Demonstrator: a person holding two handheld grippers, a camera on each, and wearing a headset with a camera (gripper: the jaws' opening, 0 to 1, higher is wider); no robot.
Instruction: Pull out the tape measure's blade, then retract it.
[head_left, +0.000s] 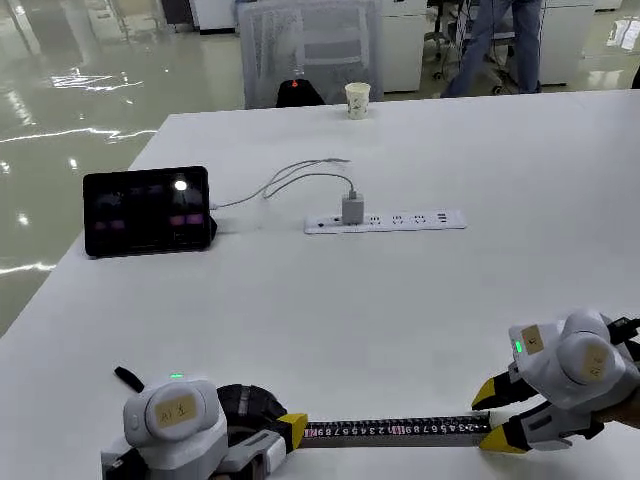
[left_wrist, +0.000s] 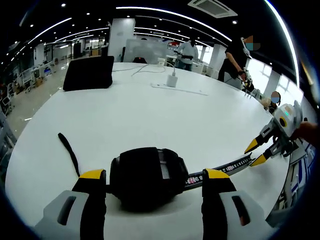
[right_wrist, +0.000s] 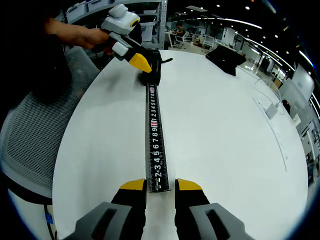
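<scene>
Left gripper: the left gripper (left_wrist: 154, 176) is nearest the person, its jaws clenched on the two flanks of the tape measure's black case (head_left: 245, 403), which rests on the white surface (head_left: 400, 320).
Strap: a thin black wrist strap (left_wrist: 67, 152) trails loose beside the case.
Blade: the blade (head_left: 395, 430) is drawn out and lies flat on the surface, running straight from the case to the right gripper.
Right gripper: the right gripper (right_wrist: 161, 186) straddles the blade's free end with its jaws close on either edge. Whether they pinch it cannot be told.
Handling: the case looks compact, rigid and fairly weighty. The blade is likely thin springy steel, stiff along its length, slick, and prone to snapping back or kinking if let go.
Where to hold: probably the case by its broad sides and the blade at its tip, feeding it home slowly.
Farther back: a power strip (head_left: 385, 220) with a charger, a dark tablet (head_left: 148, 210), then a paper cup (head_left: 357, 98).
</scene>
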